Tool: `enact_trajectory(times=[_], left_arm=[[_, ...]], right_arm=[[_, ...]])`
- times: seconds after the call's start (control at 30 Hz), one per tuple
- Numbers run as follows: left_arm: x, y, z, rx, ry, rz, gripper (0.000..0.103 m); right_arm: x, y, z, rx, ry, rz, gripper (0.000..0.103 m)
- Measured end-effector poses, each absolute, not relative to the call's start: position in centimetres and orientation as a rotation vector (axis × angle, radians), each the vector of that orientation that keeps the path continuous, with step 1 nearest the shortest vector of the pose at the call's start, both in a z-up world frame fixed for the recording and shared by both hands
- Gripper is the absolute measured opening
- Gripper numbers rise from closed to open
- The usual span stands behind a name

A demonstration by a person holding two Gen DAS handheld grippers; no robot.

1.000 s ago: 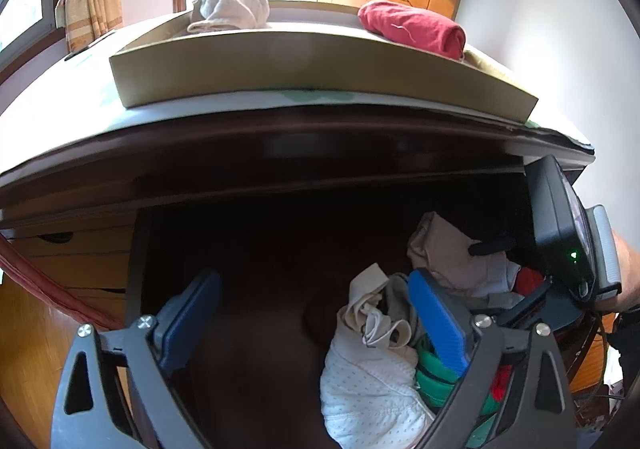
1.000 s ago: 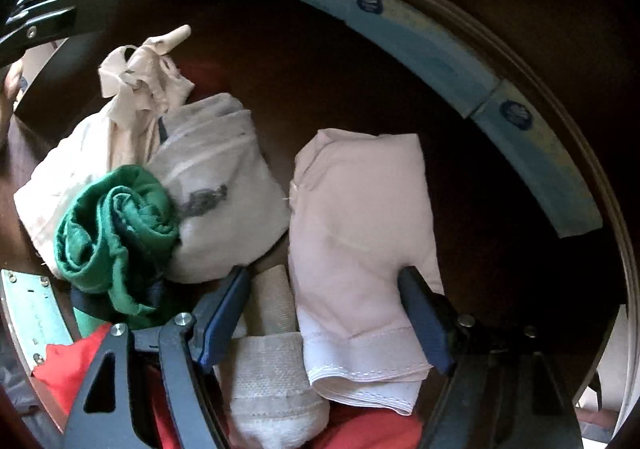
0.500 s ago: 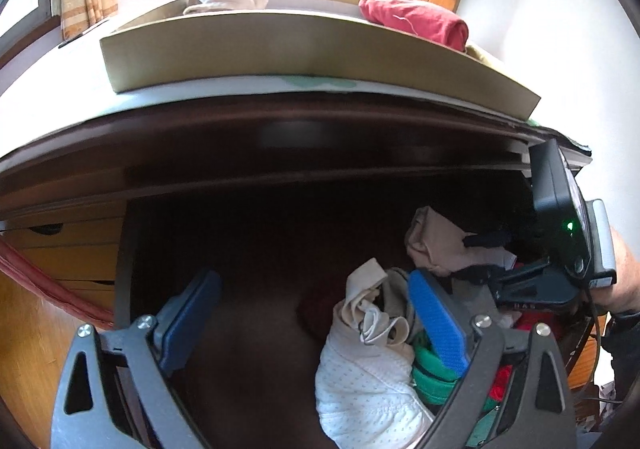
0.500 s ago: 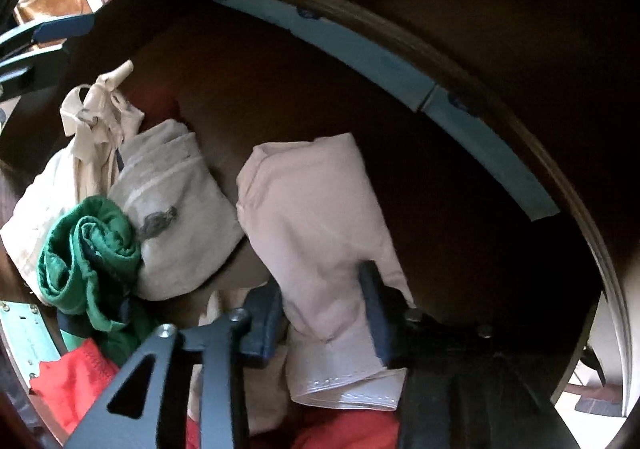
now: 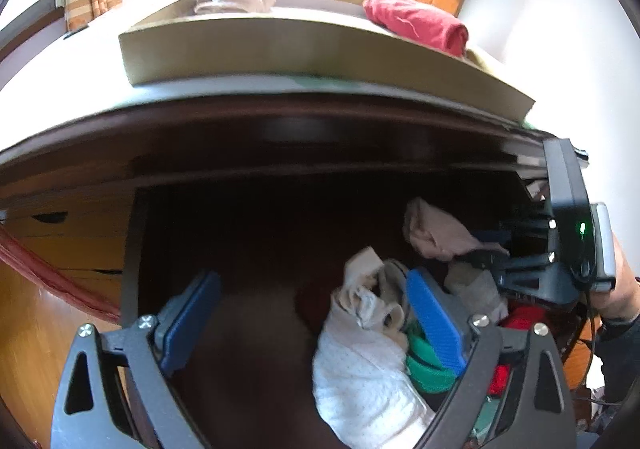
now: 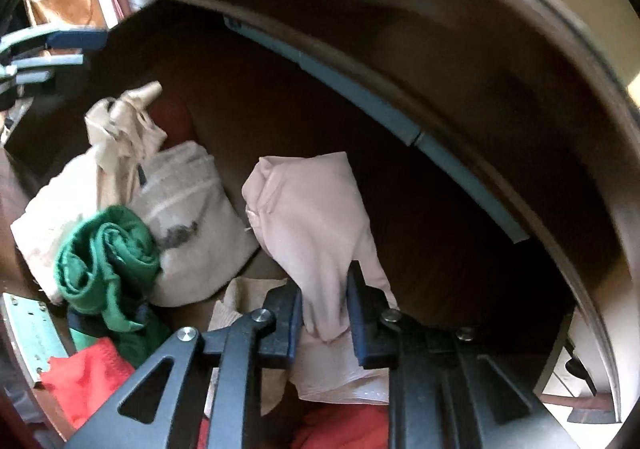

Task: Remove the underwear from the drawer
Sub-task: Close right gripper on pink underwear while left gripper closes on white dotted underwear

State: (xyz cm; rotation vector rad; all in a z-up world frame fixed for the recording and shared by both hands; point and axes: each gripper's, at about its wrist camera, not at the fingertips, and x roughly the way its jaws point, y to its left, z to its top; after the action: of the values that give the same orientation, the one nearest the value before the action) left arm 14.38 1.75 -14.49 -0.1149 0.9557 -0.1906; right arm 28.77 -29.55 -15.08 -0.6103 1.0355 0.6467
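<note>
Down at the right end of the drawer (image 6: 400, 233), my right gripper (image 6: 325, 313) has just been closing and now pinches the pale pink underwear (image 6: 316, 217), a bunched fold of it squeezed between the jaws while the rest drapes up and away toward the back wall. It looks feather-light and limp, so I'd judge it will sag and trail, maybe snag the neighbours; a hold on the thick folded middle seems safer than the elastic hem, which hangs loose under the jaws. My left gripper (image 5: 312, 325) hovers spread wide over the drawer's bare left half, nothing between its pads. Beside the pink piece sit a green roll (image 6: 108, 249), a grey-white bundle (image 6: 192, 225) and a red garment (image 6: 88, 377). I can't see how much pink cloth is tucked beneath the jaws, and the drawer's back corners are too dark to read.
</note>
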Motion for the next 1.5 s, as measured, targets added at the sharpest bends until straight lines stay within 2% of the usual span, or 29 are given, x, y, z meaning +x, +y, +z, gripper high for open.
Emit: enact_trajectory(times=[0.43,0.67,0.97,1.13,1.23,1.27,1.37,1.43,1.5], left_arm=[[14.5,-0.8,-17.0,0.015,1.108,-0.287,0.095],[15.0,-2.4,-18.8,0.064,1.223,-0.352,0.095],[16.3,-3.6,-20.8,0.082,1.362,-0.394,0.095],[17.2,-3.3,-22.0,0.052,1.445,-0.406,0.086],[17.7,-3.3,-22.9,0.014,1.494,-0.408,0.077],[17.7,-3.4,-23.0,0.012,1.499,-0.408,0.071],[17.9,-3.4,-23.0,0.014,1.499,-0.41,0.064],[17.9,-3.6,-22.9,0.018,1.485,-0.412,0.06],[17.5,-3.9,-22.7,0.024,1.467,-0.417,0.057]], right_arm=[[27.5,-33.6,-9.8,-0.447,0.982,0.705,0.021],[25.8,-35.4,-10.3,-0.344,0.974,0.75,0.021],[27.1,-38.0,-11.6,-0.366,1.09,0.705,0.021],[27.3,-36.2,-12.9,-0.436,1.117,0.674,0.023],[27.6,-35.3,-13.7,-0.472,1.155,0.662,0.023],[27.7,-34.9,-14.0,-0.48,1.163,0.66,0.023],[28.1,-33.6,-14.7,-0.5,1.183,0.653,0.03],[28.3,-32.7,-15.0,-0.518,1.187,0.636,0.051],[28.5,-32.5,-15.0,-0.55,1.172,0.608,0.064]])
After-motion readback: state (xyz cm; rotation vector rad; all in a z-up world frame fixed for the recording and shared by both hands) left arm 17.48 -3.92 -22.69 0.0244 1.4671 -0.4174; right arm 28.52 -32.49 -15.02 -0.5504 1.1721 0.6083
